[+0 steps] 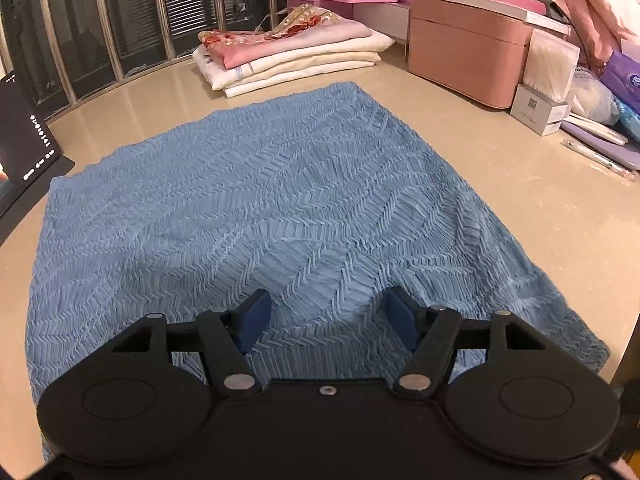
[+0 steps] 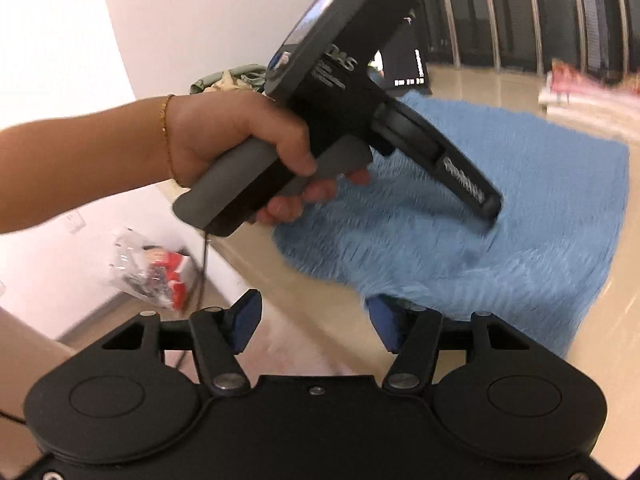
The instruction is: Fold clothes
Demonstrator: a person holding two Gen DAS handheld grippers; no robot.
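Both claws released: left gripper [image 1: 326,316] held over blue ribbed cloth [image 1: 260,200], right gripper [image 2: 314,326] at 6 o'clock edge; single-layer pinch risked, fold skewed.

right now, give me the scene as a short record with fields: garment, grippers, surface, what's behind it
garment: blue pleated textured cloth, spread flat, not yet folded
left gripper: open, above the cloth's near edge, holding nothing
right gripper: open, at a cloth corner, holding nothing; view blurred
left hand: grips the left gripper's grey handle
surface: glossy beige tabletop
behind cloth: stack of folded cream and pink fabrics, pink rounded storage box
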